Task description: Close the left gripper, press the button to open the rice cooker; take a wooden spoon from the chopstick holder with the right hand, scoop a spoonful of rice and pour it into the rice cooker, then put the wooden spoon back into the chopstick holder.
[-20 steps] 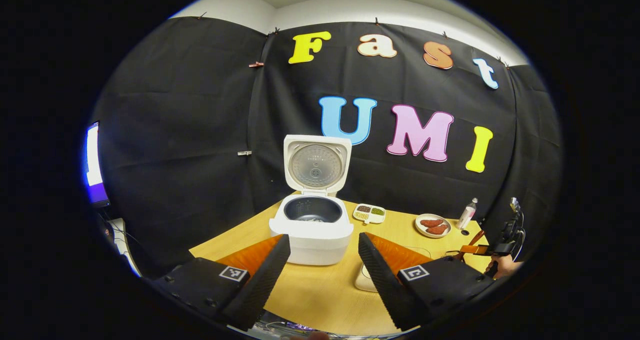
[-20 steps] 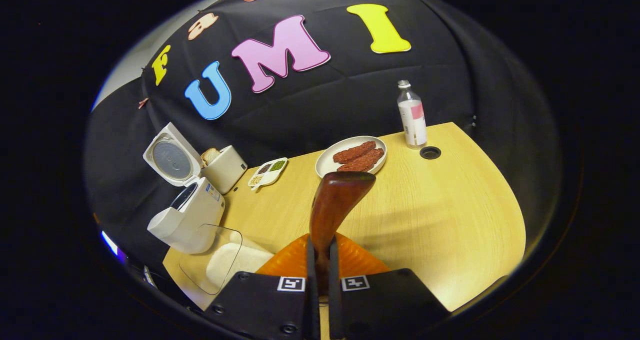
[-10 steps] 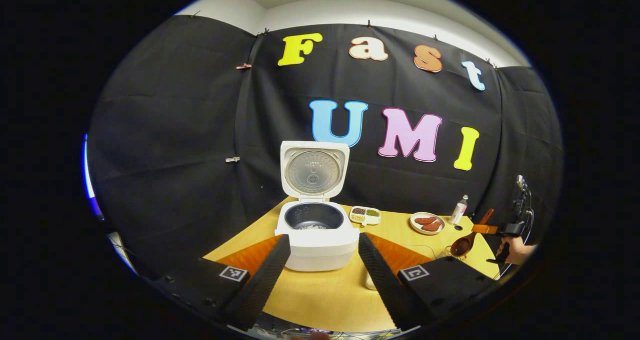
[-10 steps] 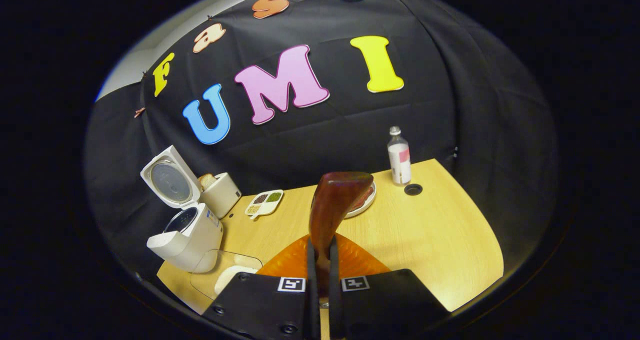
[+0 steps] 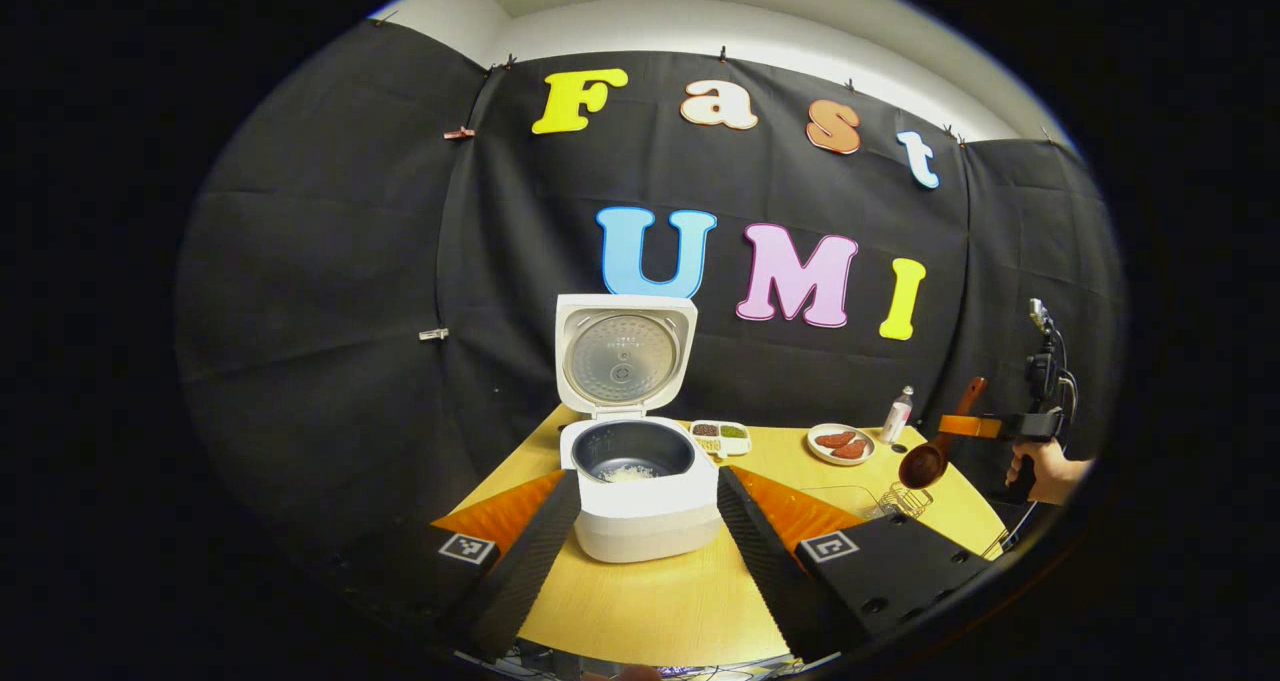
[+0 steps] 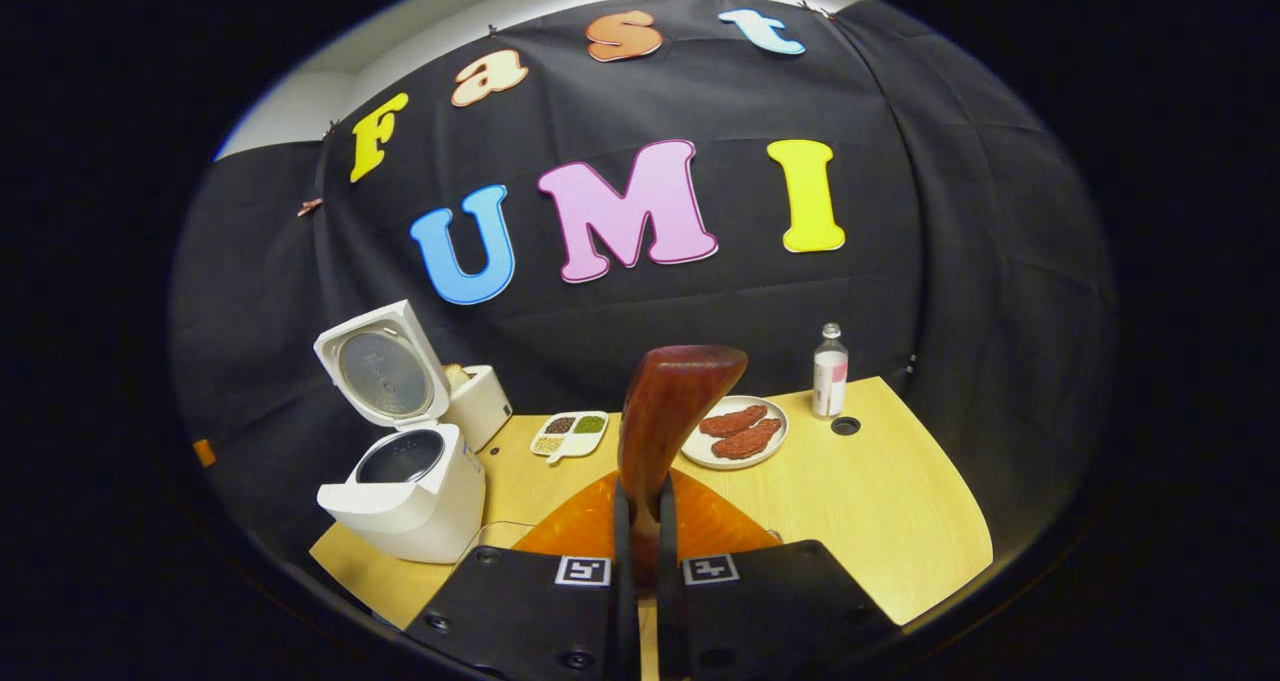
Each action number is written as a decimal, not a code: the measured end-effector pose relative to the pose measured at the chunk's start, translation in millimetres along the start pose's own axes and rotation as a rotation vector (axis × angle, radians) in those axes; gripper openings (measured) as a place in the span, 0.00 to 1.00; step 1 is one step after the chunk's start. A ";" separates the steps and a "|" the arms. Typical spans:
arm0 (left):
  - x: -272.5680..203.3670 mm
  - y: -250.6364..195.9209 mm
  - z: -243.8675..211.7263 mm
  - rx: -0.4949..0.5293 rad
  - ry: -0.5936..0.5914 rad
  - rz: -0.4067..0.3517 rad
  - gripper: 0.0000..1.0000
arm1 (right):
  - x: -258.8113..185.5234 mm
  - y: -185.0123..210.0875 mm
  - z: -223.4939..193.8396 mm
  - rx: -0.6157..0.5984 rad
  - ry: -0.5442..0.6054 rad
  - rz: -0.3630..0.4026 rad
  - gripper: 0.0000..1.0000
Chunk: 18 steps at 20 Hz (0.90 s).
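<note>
aloft, right gripper (image 6: pixel 640 521) clamps wooden spoon (image 6: pixel 668 411) — upright

Over the last second the right gripper (image 5: pixel 962 426), clamped on the wooden spoon (image 5: pixel 935 448), rose from low beside the table's right edge to well above the wire chopstick holder (image 5: pixel 905 501). The spoon's bowl, hidden at first, came to hang clear over the holder. In the right gripper view the plate of sausages (image 6: pixel 735 431), bottle (image 6: pixel 829 371) and rice cooker (image 6: pixel 405 481) slid lower and shrank. The left gripper (image 5: pixel 640 561) drew back, and the cooker showed more of its rice.
</note>
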<state>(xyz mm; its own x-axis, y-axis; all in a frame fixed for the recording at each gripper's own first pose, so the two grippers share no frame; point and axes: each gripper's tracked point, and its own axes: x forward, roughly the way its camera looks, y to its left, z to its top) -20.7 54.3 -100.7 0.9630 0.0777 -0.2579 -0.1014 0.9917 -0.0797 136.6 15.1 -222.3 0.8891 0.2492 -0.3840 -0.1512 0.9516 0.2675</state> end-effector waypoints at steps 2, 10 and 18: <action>2.2 11.7 -1.2 -0.001 0.002 -0.016 0.95 | 4.1 27.3 -16.4 -0.036 0.024 0.000 0.11; 7.3 47.0 0.6 0.009 0.002 -0.058 0.95 | 46.1 75.7 -95.3 -0.218 0.159 -0.105 0.12; 11.3 62.2 -6.0 -0.006 0.011 -0.056 0.95 | 67.2 62.0 -148.4 -0.403 0.303 -0.234 0.11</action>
<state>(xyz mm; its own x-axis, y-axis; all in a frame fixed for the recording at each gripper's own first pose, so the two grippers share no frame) -17.6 116.2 -114.4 0.9644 0.0212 -0.2635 -0.0492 0.9938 -0.1001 122.9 117.6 -362.7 0.7636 0.0072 -0.6457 -0.1712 0.9664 -0.1917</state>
